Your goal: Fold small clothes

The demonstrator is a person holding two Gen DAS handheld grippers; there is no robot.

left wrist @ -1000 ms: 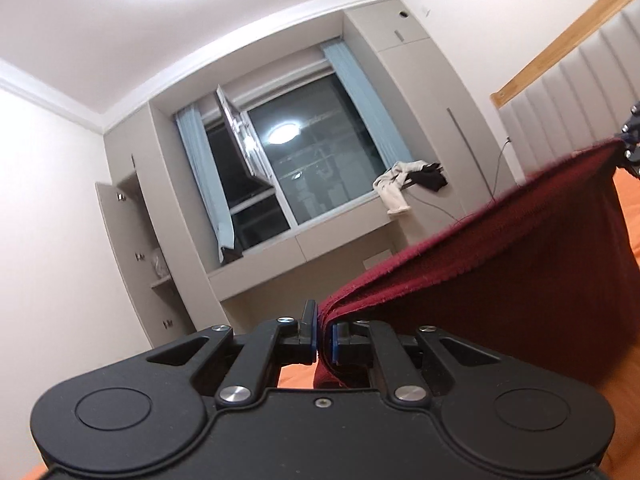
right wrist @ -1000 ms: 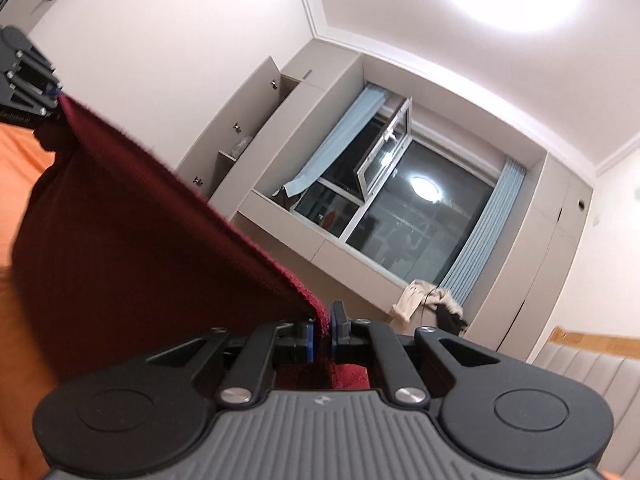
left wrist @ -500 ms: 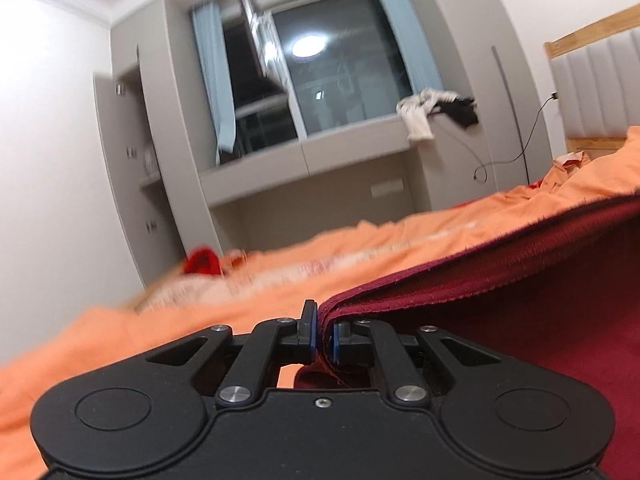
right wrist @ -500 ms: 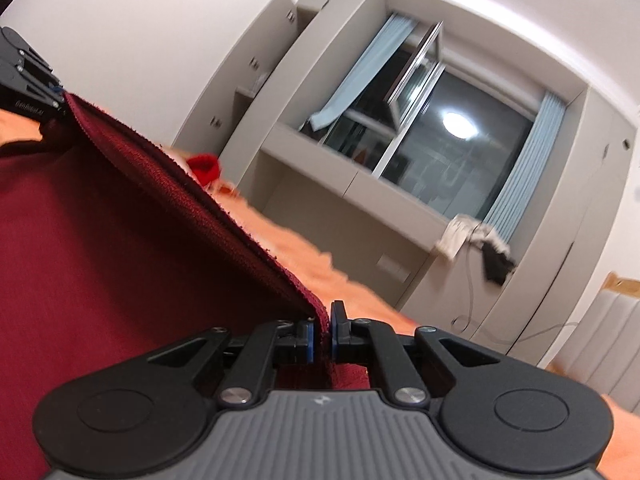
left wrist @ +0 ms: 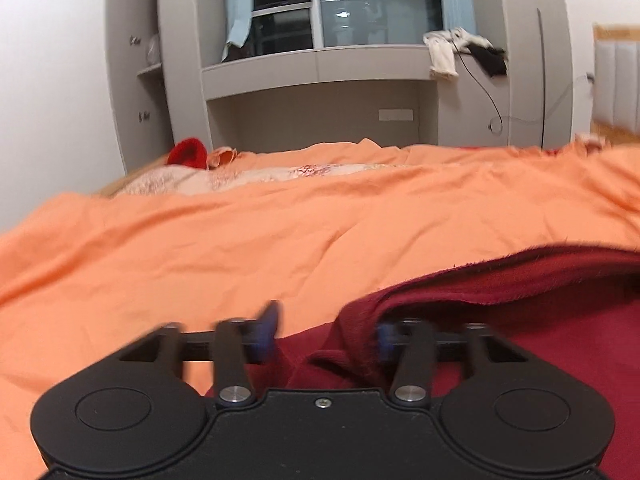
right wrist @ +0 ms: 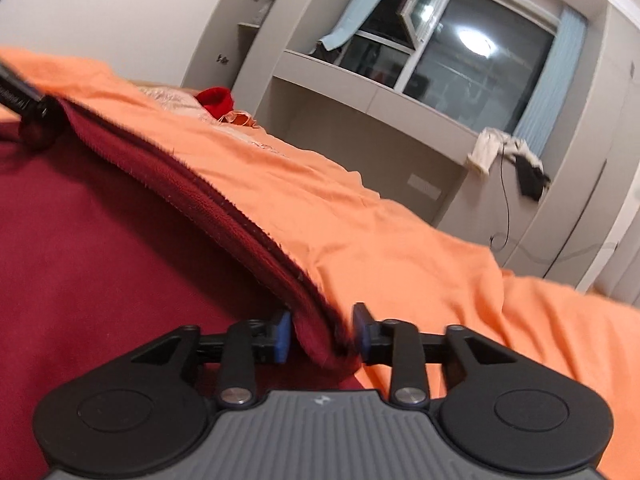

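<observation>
Garment [left wrist: 520,320], dark red, lies on the orange bedspread [left wrist: 280,232]. Left gripper [left wrist: 324,332] and right gripper [right wrist: 320,334] jaws are opening; its folded edge sits slack between each pair. Release step. Next: withdraw clear, then regrip for another fold.

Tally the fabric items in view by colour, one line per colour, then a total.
Dark red: 1, the garment lying on the bed
Orange: 1, the bedsheet
Bright red: 1, the small item at the far edge
Cream-white: 1, the cloth on the ledge
Black: 1, the cloth beside it
Total: 5
</observation>
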